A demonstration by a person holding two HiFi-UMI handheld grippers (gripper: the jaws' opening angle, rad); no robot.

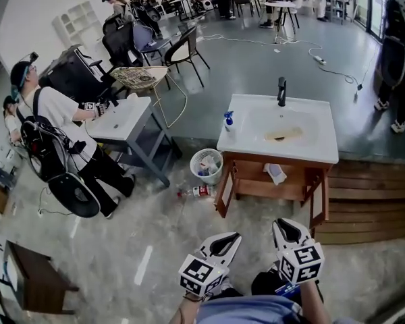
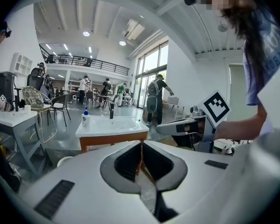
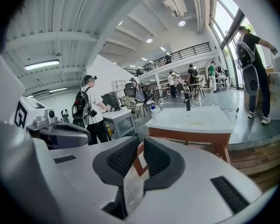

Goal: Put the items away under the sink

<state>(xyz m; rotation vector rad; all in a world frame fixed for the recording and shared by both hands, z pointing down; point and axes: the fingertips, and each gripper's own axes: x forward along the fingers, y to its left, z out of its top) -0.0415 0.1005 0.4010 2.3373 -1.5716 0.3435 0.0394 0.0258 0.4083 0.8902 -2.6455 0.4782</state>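
Across grey concrete floor (image 1: 142, 235) from sink (image 1: 246, 144), L tool (image 1: 235, 237) shut, R tool (image 1: 279, 224) barely apart.

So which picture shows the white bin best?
The head view: the white bin stands whole, seen from above, beside the sink, with things inside. The left gripper view catches only a bit of its rim; the right gripper view doesn't show it.

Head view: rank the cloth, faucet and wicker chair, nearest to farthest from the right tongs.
1. cloth: on the shelf under the sink, just ahead of the right tongs.
2. faucet: at the basin's back edge.
3. wicker chair: far off, upper left.
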